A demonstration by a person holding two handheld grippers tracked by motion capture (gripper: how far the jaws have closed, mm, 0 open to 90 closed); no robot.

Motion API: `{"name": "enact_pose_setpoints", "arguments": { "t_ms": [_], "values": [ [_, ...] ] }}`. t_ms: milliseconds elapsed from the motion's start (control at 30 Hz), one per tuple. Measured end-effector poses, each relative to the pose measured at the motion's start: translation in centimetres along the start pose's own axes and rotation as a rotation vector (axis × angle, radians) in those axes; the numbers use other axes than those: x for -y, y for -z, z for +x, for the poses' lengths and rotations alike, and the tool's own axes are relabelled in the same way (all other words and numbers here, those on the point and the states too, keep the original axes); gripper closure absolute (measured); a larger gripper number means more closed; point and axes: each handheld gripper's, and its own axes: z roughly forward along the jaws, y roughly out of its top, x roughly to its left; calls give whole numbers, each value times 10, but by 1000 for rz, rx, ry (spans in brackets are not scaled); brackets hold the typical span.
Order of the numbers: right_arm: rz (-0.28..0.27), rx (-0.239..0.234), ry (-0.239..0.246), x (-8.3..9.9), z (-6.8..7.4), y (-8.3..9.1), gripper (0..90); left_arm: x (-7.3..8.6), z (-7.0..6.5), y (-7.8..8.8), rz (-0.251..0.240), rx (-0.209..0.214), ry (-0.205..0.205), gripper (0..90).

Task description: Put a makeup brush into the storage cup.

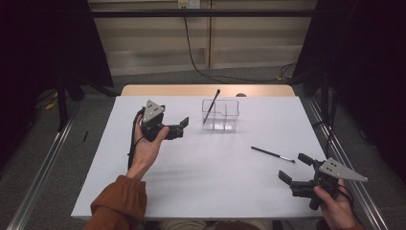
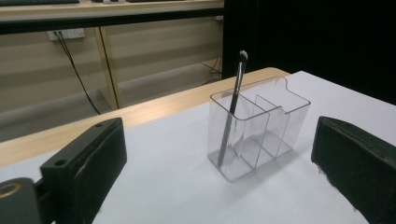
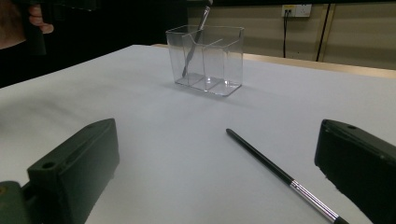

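A clear plastic organizer [image 1: 225, 120] with compartments stands toward the back middle of the white table [image 1: 201, 172]. One thin dark brush [image 1: 211, 106] leans upright in its left compartment. A second brush [image 1: 273, 154] lies flat on the table to the right. My left gripper [image 1: 181, 128] hangs open just left of the organizer, holding nothing; in the left gripper view the organizer [image 2: 275, 126] and standing brush [image 2: 232, 109] sit ahead between the jaws. My right gripper [image 1: 295, 167] is open low at the front right, with the lying brush [image 3: 275, 170] between its jaws on the table.
The table's wooden back edge [image 1: 206, 90] shows behind the white sheet. Metal rails [image 1: 43, 167] run along both sides on the floor. A cable [image 1: 191, 52] trails down the back wall. In the right gripper view the other hand [image 3: 18, 23] is at the top left.
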Motion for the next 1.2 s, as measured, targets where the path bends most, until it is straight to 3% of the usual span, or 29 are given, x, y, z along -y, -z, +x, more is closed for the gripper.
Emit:
{"name": "enact_pose_setpoints", "arguments": {
  "t_ms": [200,267,500,567,767,900,1200],
  "values": [
    [1,-1,1,0,0,0,0,9,3,20,-22,-5,5,23],
    [0,-1,1,0,0,0,0,12,6,26,-25,-3,31,23],
    [0,0,1,0,0,0,0,22,8,52,-47,-14,31,24],
    [-1,-2,-3,0,1,-1,0,24,7,59,-39,-30,-5,23],
    [1,-1,-3,0,1,-1,0,32,8,76,-56,-43,11,21],
    [2,-1,-3,0,0,-1,0,39,11,85,-49,-51,46,27],
    [3,0,0,0,0,-2,0,50,10,104,-20,-76,51,28]
  ]
}}
